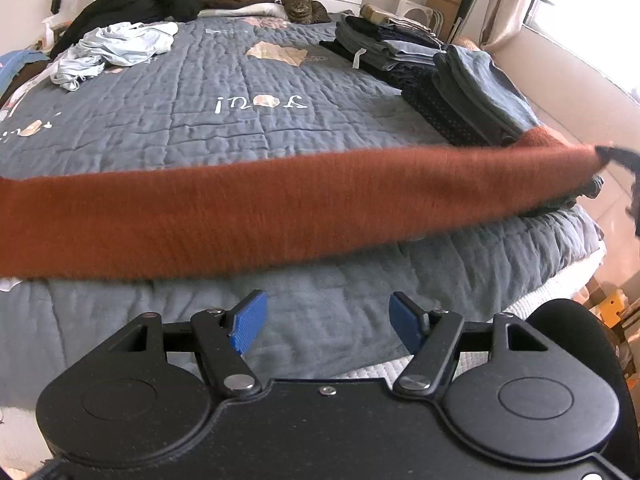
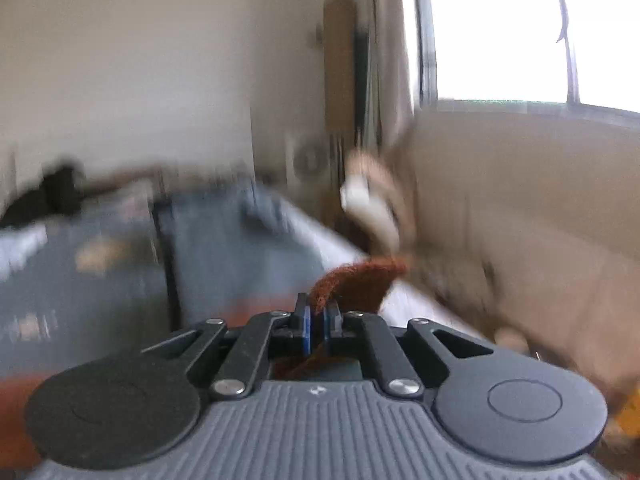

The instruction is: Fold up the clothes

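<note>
Left wrist view: the rust-orange knit garment [image 1: 280, 208] stretches as a long band across the near part of the bed, above the grey-blue quilt [image 1: 224, 120], its right end drawn up to the right gripper [image 1: 616, 156], which shows only as a dark shape at the frame edge. The left gripper [image 1: 324, 320] hangs short of the garment with its blue pads [image 1: 250, 320] spread wide and nothing between them. Right wrist view: the right gripper [image 2: 317, 322] is clamped on a corner of the same rust knit [image 2: 356, 284], a flap of which stands up past the pads.

The step in hand appears to be spreading the garment for a fold. To do it well, the free left gripper would best take the opposite end of the band, low on the edge and square to it, so that both ends carry equal tension; the knit should then be lowered flat onto the bare quilt, well apart from the stack of folded dark clothes [image 1: 460, 92] at the right and the crumpled pale garments [image 1: 116, 46] at the far left. The knit looks soft and stretchy, so a shallow pinch may slip.

Hard to make out: the garment's left end runs out of frame, and motion blur hides its type, whether scarf or sweater. The right wrist view is heavily smeared; only a window [image 2: 500, 28] and the bed are legible. A tabby cat [image 1: 304, 8] lies at the headboard beside a black heap of clothing [image 1: 148, 0].
</note>
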A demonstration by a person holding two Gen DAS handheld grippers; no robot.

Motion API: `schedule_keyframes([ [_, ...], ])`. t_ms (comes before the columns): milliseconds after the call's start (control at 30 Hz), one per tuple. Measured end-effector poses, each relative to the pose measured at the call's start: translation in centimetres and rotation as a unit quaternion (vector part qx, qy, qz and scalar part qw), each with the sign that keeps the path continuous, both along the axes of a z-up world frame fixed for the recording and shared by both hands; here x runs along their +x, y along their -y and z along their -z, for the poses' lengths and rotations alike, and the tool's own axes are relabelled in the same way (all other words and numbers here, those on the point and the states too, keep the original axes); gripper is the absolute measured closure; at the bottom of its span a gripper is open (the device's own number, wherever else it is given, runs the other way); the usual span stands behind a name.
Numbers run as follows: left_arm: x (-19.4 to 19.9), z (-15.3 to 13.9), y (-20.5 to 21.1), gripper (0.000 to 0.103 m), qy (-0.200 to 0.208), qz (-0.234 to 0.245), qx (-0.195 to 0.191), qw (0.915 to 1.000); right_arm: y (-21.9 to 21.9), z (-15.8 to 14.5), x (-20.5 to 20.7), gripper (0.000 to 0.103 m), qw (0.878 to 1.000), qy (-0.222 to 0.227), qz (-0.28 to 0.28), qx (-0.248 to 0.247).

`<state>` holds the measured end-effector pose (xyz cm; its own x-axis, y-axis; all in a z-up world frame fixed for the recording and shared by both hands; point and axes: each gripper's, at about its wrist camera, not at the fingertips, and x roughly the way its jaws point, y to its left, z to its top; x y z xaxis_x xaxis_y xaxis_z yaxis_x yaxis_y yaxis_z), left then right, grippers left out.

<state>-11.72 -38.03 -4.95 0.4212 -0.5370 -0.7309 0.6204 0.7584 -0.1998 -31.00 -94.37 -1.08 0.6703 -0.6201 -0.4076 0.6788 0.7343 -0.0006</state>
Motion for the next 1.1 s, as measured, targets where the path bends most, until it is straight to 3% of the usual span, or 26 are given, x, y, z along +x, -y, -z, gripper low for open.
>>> schedule_keyframes([
  [100, 0.1, -0.2, -0.4, 0.036, 0.002, -0.002, 0.001, 1.0, -0.3, 1.2, -1.5, 0.093, 0.999, -0.014, 0.019, 0.026],
  [267, 0.4, -0.8, -1.7, 0.036, 0.006, -0.012, -0.002, 0.9999, -1.9, 0.2, -3.6, 0.067, 0.999, -0.027, 0.037, 0.027],
  [433, 1.5, -1.3, -5.3, 0.036, 0.014, -0.056, -0.009, 0.9983, -4.2, -3.1, -5.7, 0.051, 0.999, 0.008, 0.04, 0.028],
  [533, 2.6, -1.6, -8.6, 0.036, 0.021, -0.102, -0.01, 0.9945, -7.3, -4.5, -5.3, 0.044, 0.999, 0.027, -0.002, 0.039],
  [700, 4.9, -1.6, -16.0, 0.035, 0.044, -0.194, 0.016, 0.9799, -14.2, -3.9, -0.6, 0.039, 0.99, 0.029, -0.117, 0.075],
  [900, 8.3, -0.7, -24.7, 0.035, 0.059, -0.285, 0.063, 0.9545, -24.5, -0.1, 8.4, 0.038, 0.963, 0.003, -0.242, 0.114],
  [967, 10.1, -0.9, -27.7, 0.035, 0.069, -0.304, 0.08, 0.9469, -27.8, 1.4, 11.4, 0.038, 0.952, -0.012, -0.275, 0.131],
  [1100, 13.5, -2.0, -32.2, 0.035, 0.085, -0.316, 0.089, 0.9407, -34.7, 3.2, 16.5, 0.038, 0.932, -0.029, -0.327, 0.152],
])
